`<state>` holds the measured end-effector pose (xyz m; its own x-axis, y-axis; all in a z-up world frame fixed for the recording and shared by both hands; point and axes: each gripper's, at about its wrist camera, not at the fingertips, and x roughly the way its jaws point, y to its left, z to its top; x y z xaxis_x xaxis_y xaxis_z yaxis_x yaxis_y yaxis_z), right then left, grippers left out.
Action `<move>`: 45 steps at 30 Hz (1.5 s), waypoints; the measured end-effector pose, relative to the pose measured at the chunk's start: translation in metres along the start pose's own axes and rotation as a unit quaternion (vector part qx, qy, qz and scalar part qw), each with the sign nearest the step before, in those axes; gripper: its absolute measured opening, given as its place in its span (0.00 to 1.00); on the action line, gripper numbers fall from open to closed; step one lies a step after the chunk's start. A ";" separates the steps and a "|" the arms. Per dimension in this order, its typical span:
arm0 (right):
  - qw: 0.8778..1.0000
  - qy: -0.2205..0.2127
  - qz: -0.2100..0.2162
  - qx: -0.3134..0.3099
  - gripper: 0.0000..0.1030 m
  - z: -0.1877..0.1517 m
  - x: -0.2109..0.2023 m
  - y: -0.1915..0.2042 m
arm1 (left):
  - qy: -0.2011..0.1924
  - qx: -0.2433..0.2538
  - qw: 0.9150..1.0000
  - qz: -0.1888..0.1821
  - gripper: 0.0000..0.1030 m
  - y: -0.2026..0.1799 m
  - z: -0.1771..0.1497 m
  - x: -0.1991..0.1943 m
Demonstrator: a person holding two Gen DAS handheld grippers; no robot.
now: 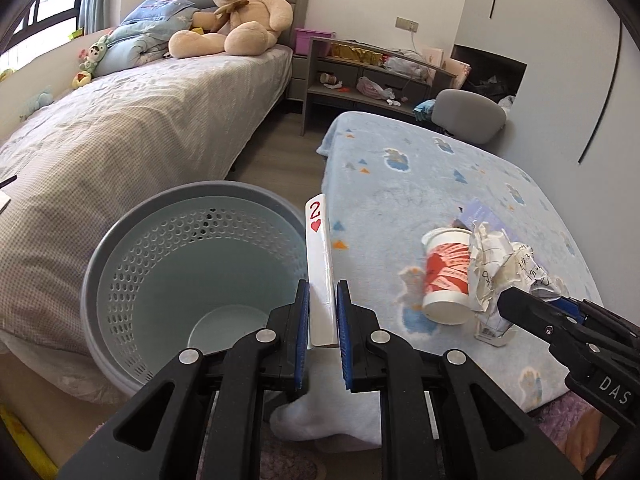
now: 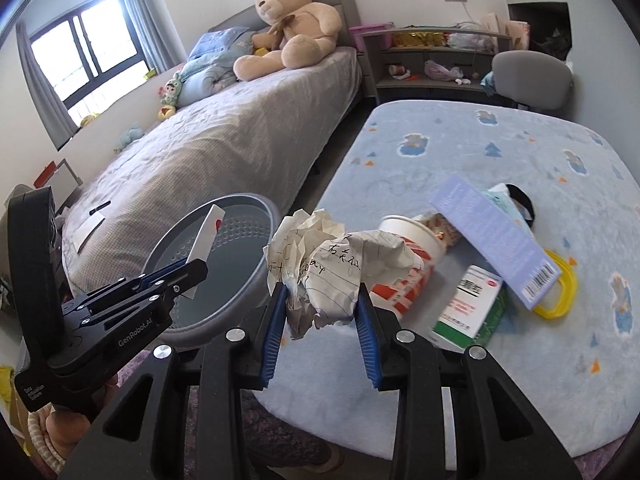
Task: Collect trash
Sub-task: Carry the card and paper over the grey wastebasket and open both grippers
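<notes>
Pinching a playing card [image 1: 320, 264] edge-on, the left hand-held gripper [image 1: 322, 322] holds it upright beside the rim of the pale blue perforated bin [image 1: 120, 264], which stands on the floor against the bed [image 1: 120, 140]. The right hand-held gripper [image 2: 322, 308] is clamped on a crumpled ball of written paper [image 2: 320, 264]. Behind it, on the blue-blanketed counter [image 2: 480, 140], lie a tipped paper cup [image 2: 416, 240], a green-and-white box [image 2: 472, 304] and a lilac book [image 2: 492, 236].
</notes>
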<state>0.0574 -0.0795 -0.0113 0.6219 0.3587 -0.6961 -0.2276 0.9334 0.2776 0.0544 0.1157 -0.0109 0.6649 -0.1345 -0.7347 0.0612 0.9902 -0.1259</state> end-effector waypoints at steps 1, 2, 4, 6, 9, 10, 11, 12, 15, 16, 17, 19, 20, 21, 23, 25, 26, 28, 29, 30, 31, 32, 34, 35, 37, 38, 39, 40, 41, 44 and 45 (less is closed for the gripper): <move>1.000 0.002 0.007 -0.004 0.33 0.002 0.006 0.006 | 0.000 -0.004 1.000 0.004 0.13 0.008 0.001 0.001; 1.000 0.004 0.014 -0.007 0.33 0.005 0.011 0.013 | 0.000 -0.007 1.000 0.008 0.13 0.015 0.001 0.001; 1.000 0.008 0.024 -0.017 0.33 0.010 0.021 0.027 | 0.000 -0.015 1.000 0.017 0.13 0.031 0.002 0.002; 0.999 0.010 0.032 -0.029 0.33 0.014 0.028 0.040 | -0.001 -0.022 0.999 0.023 0.13 0.044 0.003 0.004; 0.998 0.013 0.042 -0.043 0.33 0.019 0.039 0.057 | 0.000 -0.032 0.999 0.031 0.13 0.061 0.004 0.007; 0.998 0.015 0.045 -0.048 0.33 0.020 0.042 0.061 | 0.000 -0.035 0.999 0.034 0.13 0.067 0.004 0.008; 0.997 0.017 0.047 -0.051 0.33 0.022 0.046 0.065 | 0.001 -0.039 0.999 0.036 0.13 0.072 0.004 0.009; 0.997 0.018 0.051 -0.054 0.33 0.023 0.050 0.069 | 0.001 -0.041 0.998 0.039 0.13 0.077 0.004 0.011; 0.996 0.026 0.062 -0.062 0.33 0.026 0.062 0.080 | 0.006 -0.049 0.998 0.046 0.13 0.089 0.004 0.016; 0.995 0.027 0.066 -0.064 0.33 0.027 0.064 0.085 | 0.009 -0.052 0.997 0.048 0.13 0.092 0.004 0.018; 0.995 0.028 0.070 -0.066 0.33 0.028 0.067 0.088 | 0.012 -0.054 0.997 0.049 0.13 0.094 0.004 0.019; 0.994 0.028 0.076 -0.070 0.33 0.030 0.072 0.093 | 0.014 -0.055 0.997 0.054 0.13 0.099 0.004 0.021; 0.994 0.029 0.079 -0.071 0.33 0.031 0.074 0.095 | 0.014 -0.054 0.997 0.056 0.13 0.101 0.005 0.021; 0.994 0.031 0.081 -0.072 0.33 0.031 0.078 0.097 | 0.014 -0.053 0.997 0.059 0.13 0.103 0.005 0.021; 0.993 0.037 0.083 -0.073 0.33 0.032 0.086 0.100 | 0.015 -0.054 0.997 0.061 0.13 0.107 0.005 0.023; 0.992 0.043 0.086 -0.076 0.33 0.032 0.092 0.103 | 0.017 -0.059 0.996 0.062 0.13 0.111 0.005 0.026; 0.992 0.044 0.086 -0.079 0.33 0.032 0.094 0.105 | 0.019 -0.061 0.996 0.062 0.13 0.113 0.005 0.027; 0.992 0.046 0.086 -0.084 0.34 0.031 0.097 0.108 | 0.021 -0.065 0.996 0.063 0.13 0.115 0.005 0.030; 0.992 0.047 0.086 -0.085 0.35 0.031 0.099 0.109 | 0.022 -0.067 0.996 0.063 0.13 0.117 0.005 0.032; 0.992 0.048 0.085 -0.084 0.35 0.031 0.101 0.109 | 0.023 -0.069 0.995 0.063 0.13 0.117 0.005 0.033; 0.992 0.050 0.085 -0.083 0.35 0.031 0.103 0.108 | 0.023 -0.070 0.995 0.063 0.13 0.118 0.005 0.034; 0.992 0.052 0.084 -0.082 0.35 0.032 0.106 0.107 | 0.023 -0.070 0.995 0.064 0.13 0.118 0.006 0.034; 0.992 0.054 0.083 -0.082 0.35 0.033 0.110 0.106 | 0.023 -0.073 0.995 0.065 0.13 0.120 0.007 0.035; 0.992 0.054 0.082 -0.083 0.35 0.034 0.112 0.106 | 0.023 -0.074 0.995 0.065 0.13 0.122 0.008 0.035; 0.992 0.054 0.082 -0.083 0.36 0.035 0.115 0.105 | 0.020 -0.077 0.995 0.066 0.14 0.123 0.007 0.034; 0.992 0.054 0.082 -0.083 0.37 0.035 0.116 0.105 | 0.020 -0.078 0.995 0.067 0.14 0.123 0.007 0.034; 0.992 0.055 0.082 -0.084 0.39 0.035 0.118 0.105 | 0.020 -0.080 0.994 0.066 0.15 0.123 0.007 0.034; 0.992 0.056 0.081 -0.085 0.40 0.036 0.119 0.105 | 0.020 -0.081 0.994 0.067 0.21 0.124 0.007 0.034; 0.992 0.055 0.081 -0.085 0.44 0.036 0.119 0.105 | 0.020 -0.082 0.994 0.068 0.24 0.125 0.007 0.034; 0.992 0.052 0.082 -0.083 0.51 0.037 0.119 0.104 | 0.016 -0.082 0.994 0.076 0.40 0.124 0.006 0.032; 0.992 0.051 0.082 -0.082 0.52 0.037 0.119 0.104 | 0.015 -0.083 0.993 0.079 0.44 0.124 0.006 0.031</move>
<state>0.1356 0.0592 -0.0408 0.4894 0.4980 -0.7159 -0.4436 0.8489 0.2874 0.0869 0.2346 -0.0459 0.6344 0.0181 -0.7728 -0.1669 0.9793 -0.1141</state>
